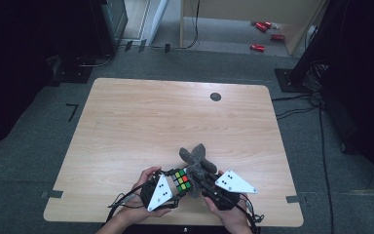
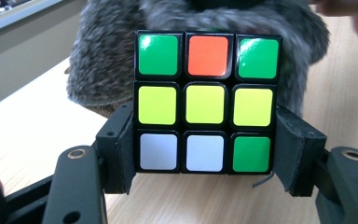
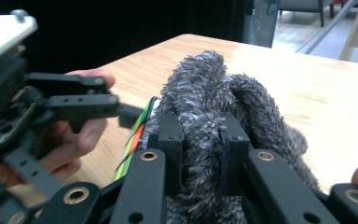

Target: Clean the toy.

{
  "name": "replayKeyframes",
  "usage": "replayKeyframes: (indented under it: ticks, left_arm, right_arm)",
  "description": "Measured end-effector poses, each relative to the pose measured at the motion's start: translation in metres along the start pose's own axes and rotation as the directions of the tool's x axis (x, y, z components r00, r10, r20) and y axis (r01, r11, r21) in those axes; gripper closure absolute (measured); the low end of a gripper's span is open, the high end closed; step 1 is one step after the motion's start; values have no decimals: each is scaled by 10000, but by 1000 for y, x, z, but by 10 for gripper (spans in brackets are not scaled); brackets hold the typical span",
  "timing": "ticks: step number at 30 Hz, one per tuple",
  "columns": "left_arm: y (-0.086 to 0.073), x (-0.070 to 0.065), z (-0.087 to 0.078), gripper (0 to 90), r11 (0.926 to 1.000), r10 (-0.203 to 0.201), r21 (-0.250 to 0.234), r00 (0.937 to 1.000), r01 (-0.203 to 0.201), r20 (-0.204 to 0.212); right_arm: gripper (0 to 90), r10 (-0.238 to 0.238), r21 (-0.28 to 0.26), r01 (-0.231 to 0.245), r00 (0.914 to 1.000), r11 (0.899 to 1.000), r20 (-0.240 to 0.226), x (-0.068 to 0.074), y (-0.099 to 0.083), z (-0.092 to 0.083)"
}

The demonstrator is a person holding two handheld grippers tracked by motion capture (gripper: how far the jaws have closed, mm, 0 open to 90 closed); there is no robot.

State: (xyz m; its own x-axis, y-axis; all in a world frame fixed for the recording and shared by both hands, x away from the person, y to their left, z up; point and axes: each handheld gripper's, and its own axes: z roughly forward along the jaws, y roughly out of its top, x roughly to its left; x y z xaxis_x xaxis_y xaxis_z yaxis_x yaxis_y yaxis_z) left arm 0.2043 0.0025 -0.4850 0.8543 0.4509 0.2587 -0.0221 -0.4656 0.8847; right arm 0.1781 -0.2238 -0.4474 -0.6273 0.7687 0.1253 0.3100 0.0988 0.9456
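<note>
On a pale wooden table (image 1: 126, 126) ringed by grey carpet, we work at the near edge, both hands close together. Our left gripper (image 2: 205, 154) is clamped on the cube (image 2: 206, 102) across its bottom layer, the scrambled face square to that gripper's camera. Our right gripper (image 3: 200, 158) pinches a fold of the grey cloth (image 3: 214, 93), which lies against the cube's far side. We judge the step to be wiping the cube: hold the left grip steady and level, and draw the cloth across one face at a time with light pressure so no layer twists. Whether the cloth presses on the cube or merely rests there we cannot quite tell. Both forearms come in low, wrists angled inward, the grey plates uppermost.
</note>
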Motion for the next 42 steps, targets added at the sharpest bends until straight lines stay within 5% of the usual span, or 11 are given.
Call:
replayKeyframes:
  ticks: [7,15,22,27,31,35,42]
  left_arm:
    - [0,-13,7,352,9990,345,264,9987,-355,363]
    - [1,-4,1,352,10000,36,1,9997,-36,254]
    - [0,-12,6,352,9998,156,147,9989,-162,439]
    - [1,-15,5,352,9994,315,141,9979,-323,571]
    - [2,-6,1,352,10000,-18,-31,9991,19,432]
    - [0,-2,1,352,9999,-130,20,9994,130,334]
    - [2,-17,9,353,9998,60,172,9972,-73,746]
  right_arm:
    - [759,-530,-102,528,9984,9986,-200,14,2,1]
    - [760,-226,-68,227,9996,9997,181,-2,-2,1]
    - [757,-232,-180,226,9992,9996,-335,10,1,1]
    - [756,-282,-119,283,9996,9995,82,5,1,1]
    - [758,-299,44,297,9984,9995,484,-1,-2,2]
    - [758,-237,11,237,9993,9997,296,3,-1,0]
    - [755,-450,-118,449,9990,9989,-79,15,4,0]
